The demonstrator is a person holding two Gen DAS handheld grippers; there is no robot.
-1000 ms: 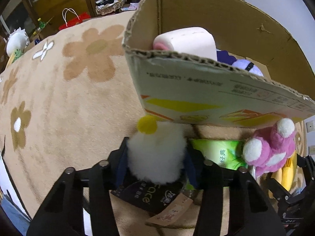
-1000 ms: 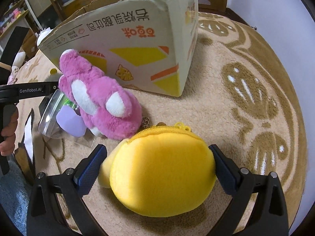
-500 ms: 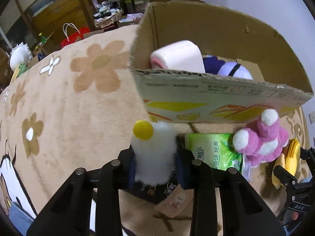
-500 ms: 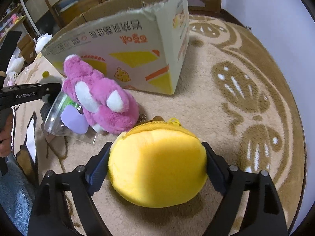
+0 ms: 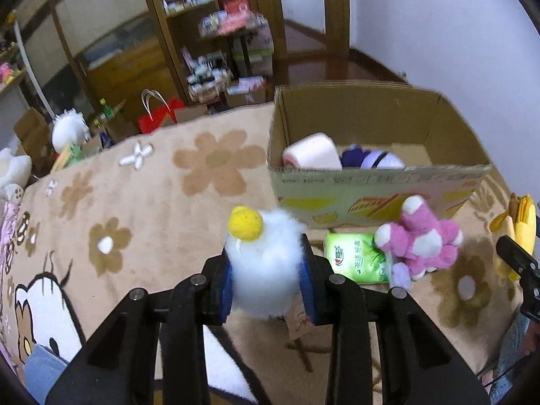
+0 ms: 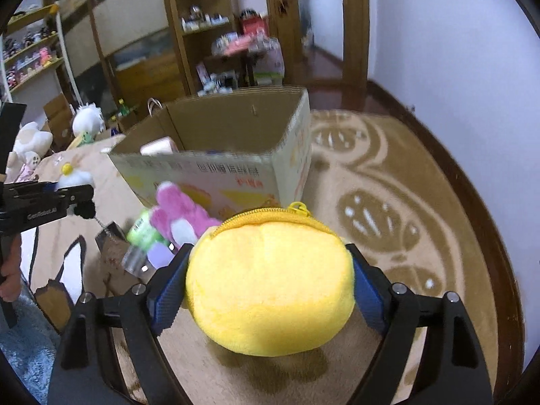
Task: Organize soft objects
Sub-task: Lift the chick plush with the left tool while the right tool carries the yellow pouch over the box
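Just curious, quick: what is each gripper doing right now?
Left gripper: closed on the white fluffy toy.
Right gripper: closed on the yellow plush pouch.

shelf items (image 5: 222, 33): blurred | purple toy (image 5: 368, 158): half hidden behind box wall (image 5: 371, 182)

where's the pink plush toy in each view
Left wrist: pink plush toy lies right of centre on the rug, beside the green tissue pack.
Right wrist: pink plush toy sits left of centre, behind the yellow pouch.
Shared landmark: cardboard box just behind it.
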